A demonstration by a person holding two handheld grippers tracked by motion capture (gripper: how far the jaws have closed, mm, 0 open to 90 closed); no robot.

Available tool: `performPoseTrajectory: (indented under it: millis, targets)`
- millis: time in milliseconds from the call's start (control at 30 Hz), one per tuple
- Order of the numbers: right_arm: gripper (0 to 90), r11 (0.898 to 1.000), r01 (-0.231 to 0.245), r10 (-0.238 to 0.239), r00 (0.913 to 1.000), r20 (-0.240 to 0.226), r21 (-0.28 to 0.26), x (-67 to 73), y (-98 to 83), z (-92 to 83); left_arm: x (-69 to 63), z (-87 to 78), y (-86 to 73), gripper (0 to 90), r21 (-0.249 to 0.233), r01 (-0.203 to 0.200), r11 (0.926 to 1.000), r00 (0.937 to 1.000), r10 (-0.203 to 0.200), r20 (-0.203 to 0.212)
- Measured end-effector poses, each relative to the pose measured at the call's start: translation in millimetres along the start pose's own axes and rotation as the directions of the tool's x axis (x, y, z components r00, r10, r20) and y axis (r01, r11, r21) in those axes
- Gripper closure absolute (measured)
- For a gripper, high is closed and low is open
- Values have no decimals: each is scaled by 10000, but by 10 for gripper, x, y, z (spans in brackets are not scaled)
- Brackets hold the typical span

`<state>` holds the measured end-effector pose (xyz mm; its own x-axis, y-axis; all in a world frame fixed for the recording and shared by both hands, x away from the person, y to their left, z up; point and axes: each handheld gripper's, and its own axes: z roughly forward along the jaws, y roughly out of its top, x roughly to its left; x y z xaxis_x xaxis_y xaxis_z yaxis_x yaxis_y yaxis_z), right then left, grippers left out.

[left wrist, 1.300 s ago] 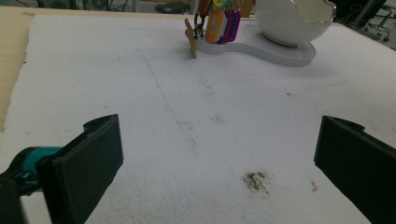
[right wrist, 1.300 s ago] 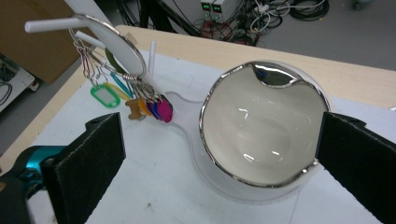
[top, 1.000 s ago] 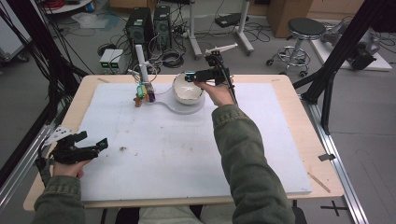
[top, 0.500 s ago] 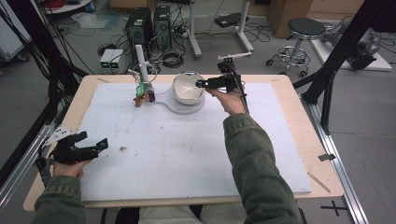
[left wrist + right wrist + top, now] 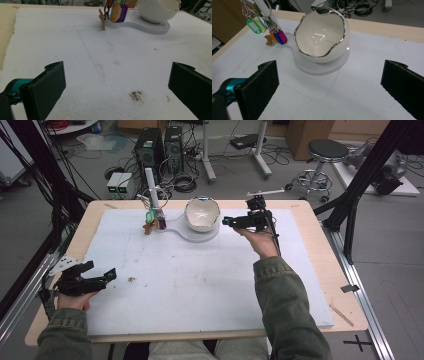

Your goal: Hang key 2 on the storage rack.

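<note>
A white egg-shaped bowl with a silver wavy rim (image 5: 202,213) (image 5: 322,35) sits tilted on a flat white base (image 5: 181,231) (image 5: 322,68) at the far middle of the foam sheet. Left of it, coloured key tags (image 5: 152,218) (image 5: 274,35) (image 5: 117,11) hang from a white post (image 5: 150,182). My right gripper (image 5: 226,221) (image 5: 329,66) hovers just right of the bowl, open, with nothing between its jaws. My left gripper (image 5: 101,270) (image 5: 117,68) rests at the near left edge of the sheet, open and empty, and faces the bowl (image 5: 157,10) from afar.
A white foam sheet (image 5: 200,285) covers most of the wooden table (image 5: 320,230). A dark smudge (image 5: 132,279) (image 5: 136,95) marks the sheet near my left gripper. Black frame struts stand at both table sides, and computers, cables and a stool lie beyond the far edge.
My right gripper has drawn back to the right, from over the bowl's rim to a spot beside it. The left gripper has stayed put.
</note>
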<state>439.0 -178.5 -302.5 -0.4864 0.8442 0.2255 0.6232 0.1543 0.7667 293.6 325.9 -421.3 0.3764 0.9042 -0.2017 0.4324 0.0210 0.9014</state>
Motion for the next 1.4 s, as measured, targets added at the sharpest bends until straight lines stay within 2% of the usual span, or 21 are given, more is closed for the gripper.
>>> performPoseTrajectory:
  millis: [500,600,1033,1233,1400]
  targets:
    - [7,9993,-153,164,9993,329,-333,-242,-391,-174,-8,-2,-3,17,55,-44,10000,10000,45,-39]
    - [7,9993,34,-18,9989,463,-365,-274,-480,-190,-11,1,-4,17,47,-14,10000,10000,14,-63]
    - [7,9982,311,-279,9977,612,-512,-359,-856,-226,-21,6,-5,17,49,-2,10000,10000,2,-78]
    - [7,9942,446,-385,9972,634,-975,-386,-1014,-273,-26,7,-5,17,34,24,10000,10000,-24,-67]
    - [7,9869,532,-432,9967,684,-1520,-417,-1134,-335,-26,3,-5,17,15,43,10000,10000,-43,-77]
